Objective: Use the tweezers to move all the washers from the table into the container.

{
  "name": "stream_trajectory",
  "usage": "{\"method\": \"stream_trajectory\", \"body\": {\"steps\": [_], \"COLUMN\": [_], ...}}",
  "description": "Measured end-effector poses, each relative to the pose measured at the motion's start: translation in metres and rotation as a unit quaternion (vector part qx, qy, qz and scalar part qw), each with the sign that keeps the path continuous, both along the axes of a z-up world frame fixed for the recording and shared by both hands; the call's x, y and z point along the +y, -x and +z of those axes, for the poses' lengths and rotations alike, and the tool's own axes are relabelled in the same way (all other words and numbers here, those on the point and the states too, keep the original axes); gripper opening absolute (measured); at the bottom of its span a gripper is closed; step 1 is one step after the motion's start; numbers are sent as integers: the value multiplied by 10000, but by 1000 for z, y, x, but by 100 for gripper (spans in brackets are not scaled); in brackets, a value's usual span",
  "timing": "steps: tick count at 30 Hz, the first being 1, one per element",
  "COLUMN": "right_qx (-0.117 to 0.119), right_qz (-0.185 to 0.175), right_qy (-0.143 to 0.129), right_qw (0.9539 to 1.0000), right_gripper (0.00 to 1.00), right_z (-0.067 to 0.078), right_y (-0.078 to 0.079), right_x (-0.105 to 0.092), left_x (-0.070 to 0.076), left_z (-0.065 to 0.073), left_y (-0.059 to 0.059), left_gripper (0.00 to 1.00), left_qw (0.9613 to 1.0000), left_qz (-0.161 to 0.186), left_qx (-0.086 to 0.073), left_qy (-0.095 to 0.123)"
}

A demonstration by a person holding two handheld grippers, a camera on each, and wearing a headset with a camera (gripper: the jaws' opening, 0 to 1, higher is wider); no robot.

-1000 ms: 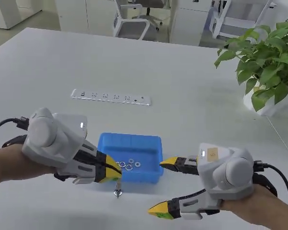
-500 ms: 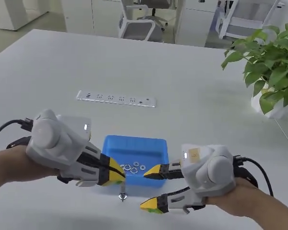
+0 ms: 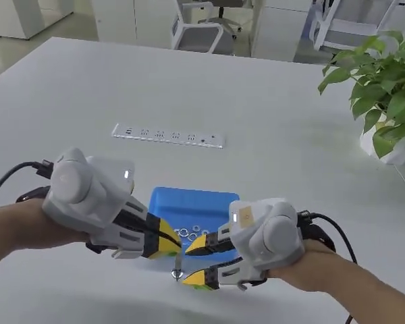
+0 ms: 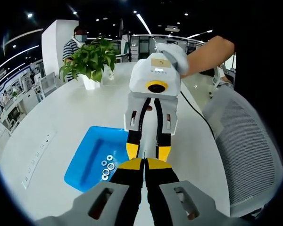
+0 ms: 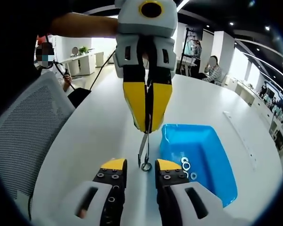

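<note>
White table (image 5: 94,136), lower centre of frame: right gripper (image 3: 194,262) parted either side of one washer (image 5: 145,166) lying on it; tweezers (image 5: 144,148) tips at that washer, clamped in left gripper (image 5: 147,128) above; just right, several washers (image 5: 186,165) already inside blue container (image 5: 212,141); at least one left to move

Left gripper (image 4: 145,163), jaws together, faces the right gripper's (image 4: 148,151) parted tips beside a blue container (image 4: 87,157) of washers (image 4: 107,168) on the white table (image 4: 75,113).
</note>
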State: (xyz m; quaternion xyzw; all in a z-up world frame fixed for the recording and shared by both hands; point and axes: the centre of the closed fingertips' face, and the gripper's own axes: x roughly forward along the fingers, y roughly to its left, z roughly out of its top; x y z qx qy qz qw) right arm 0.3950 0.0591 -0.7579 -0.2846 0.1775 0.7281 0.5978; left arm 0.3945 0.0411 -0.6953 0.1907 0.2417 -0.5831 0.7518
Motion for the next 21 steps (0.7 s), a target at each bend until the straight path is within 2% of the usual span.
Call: {"method": "stream_trajectory", "body": {"steps": [8, 11, 15, 21], "right_qx": [9, 17, -126, -57], "right_qz": [162, 192, 291, 169], "right_qy": [56, 117, 182, 213], "right_qw": [9999, 9997, 9993, 9996], "right_gripper": [17, 11, 11, 9], "right_z": [-6, -7, -9, -11], "right_y": [1, 2, 1, 0], "right_x": [12, 13, 13, 13], "left_x": [0, 0, 0, 1], "left_z": [1, 1, 1, 1], "left_y": [0, 0, 0, -1], "left_gripper": [4, 4, 4, 4], "left_qw": [10000, 10000, 10000, 10000], "left_qz": [-44, -41, -43, -7], "left_qx": [18, 26, 21, 7], "left_qy": [-16, -10, -8, -27]}}
